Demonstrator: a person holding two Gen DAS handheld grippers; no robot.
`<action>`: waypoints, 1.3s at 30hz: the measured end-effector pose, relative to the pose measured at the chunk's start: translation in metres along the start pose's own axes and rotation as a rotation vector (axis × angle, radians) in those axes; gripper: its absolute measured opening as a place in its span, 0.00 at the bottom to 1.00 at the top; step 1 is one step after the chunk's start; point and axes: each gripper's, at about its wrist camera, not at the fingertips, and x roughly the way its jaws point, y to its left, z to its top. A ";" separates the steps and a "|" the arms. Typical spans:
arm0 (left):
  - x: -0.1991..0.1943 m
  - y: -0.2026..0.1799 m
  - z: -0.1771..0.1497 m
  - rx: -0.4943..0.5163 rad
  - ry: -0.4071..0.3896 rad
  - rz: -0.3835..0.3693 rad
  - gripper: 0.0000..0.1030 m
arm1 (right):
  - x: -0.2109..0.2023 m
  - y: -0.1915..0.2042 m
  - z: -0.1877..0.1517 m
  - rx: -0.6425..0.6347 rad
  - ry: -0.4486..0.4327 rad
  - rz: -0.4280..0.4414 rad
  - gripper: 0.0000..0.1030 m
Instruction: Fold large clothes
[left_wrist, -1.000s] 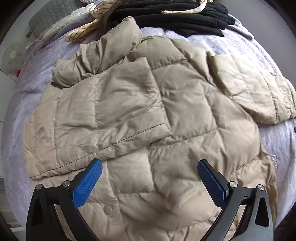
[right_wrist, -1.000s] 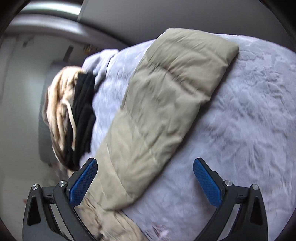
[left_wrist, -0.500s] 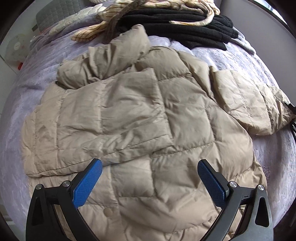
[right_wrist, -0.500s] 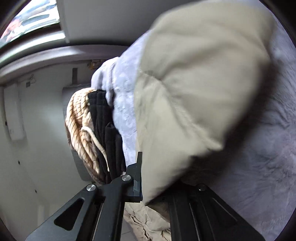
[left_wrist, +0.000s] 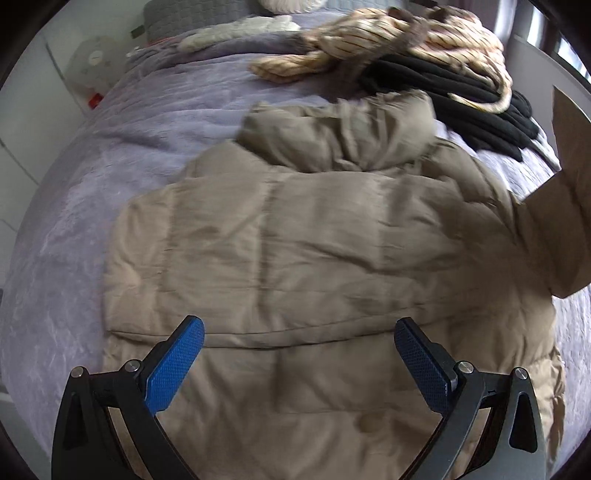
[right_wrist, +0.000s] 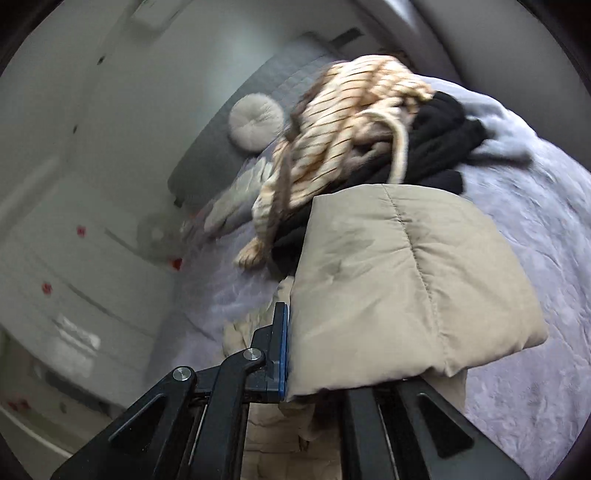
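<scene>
Lavender plush bedspread (left_wrist: 155, 122) carries the beige quilted puffer jacket (left_wrist: 314, 258); left gripper (left_wrist: 299, 360) hovers spread above it. Only the right wrist view shows the right gripper (right_wrist: 314, 354) pinching the jacket's sleeve (right_wrist: 406, 280).

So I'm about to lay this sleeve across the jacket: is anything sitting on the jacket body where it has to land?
Nothing visible does. The right gripper is shut on the sleeve, raised at the right edge. The jacket body lies bare, and the open left gripper hovers over its near hem. The striped and black clothes lie beyond the collar.
</scene>
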 end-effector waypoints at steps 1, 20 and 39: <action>0.001 0.010 -0.001 -0.015 -0.006 0.016 1.00 | 0.016 0.022 -0.007 -0.067 0.031 -0.014 0.06; 0.022 0.110 -0.004 -0.153 -0.015 0.029 1.00 | 0.137 0.058 -0.123 -0.090 0.309 -0.186 0.68; 0.014 0.161 0.028 -0.335 -0.118 -0.382 1.00 | 0.184 0.153 -0.156 -0.475 0.373 -0.129 0.10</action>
